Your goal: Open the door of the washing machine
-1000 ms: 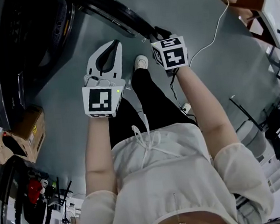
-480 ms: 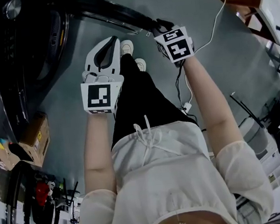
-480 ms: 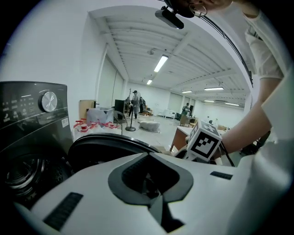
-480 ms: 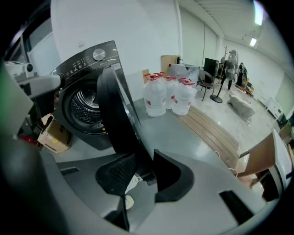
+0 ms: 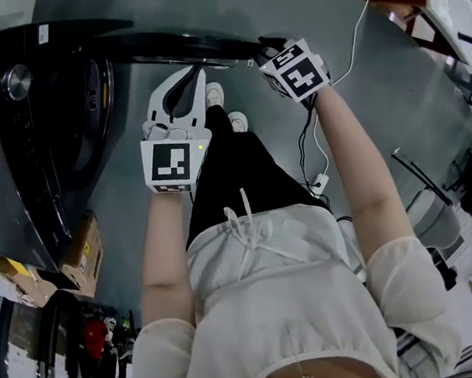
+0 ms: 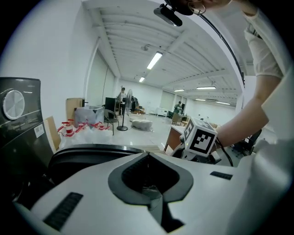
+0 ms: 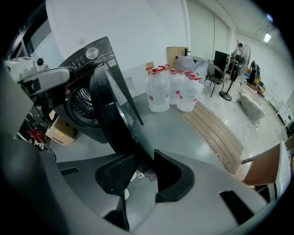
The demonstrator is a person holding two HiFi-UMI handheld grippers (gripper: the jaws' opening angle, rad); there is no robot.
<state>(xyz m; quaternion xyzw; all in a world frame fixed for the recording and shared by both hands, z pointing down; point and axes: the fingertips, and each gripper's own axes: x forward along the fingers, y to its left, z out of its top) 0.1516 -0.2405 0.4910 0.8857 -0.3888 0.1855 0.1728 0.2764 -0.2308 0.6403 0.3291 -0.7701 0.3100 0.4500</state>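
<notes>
The left gripper [image 5: 194,73] hangs over the grey floor [image 5: 129,202], its jaws together on nothing. Just beyond it, the right gripper [image 5: 265,46] clamps the free edge of the washing machine door [image 5: 172,45], which stands wide open from the black washing machine [image 5: 40,136].

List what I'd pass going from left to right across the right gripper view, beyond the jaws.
Small brown cardboard box → round black open door of the washing machine → cluster of clear plastic water jugs with red caps → pale pedestal fan.
</notes>
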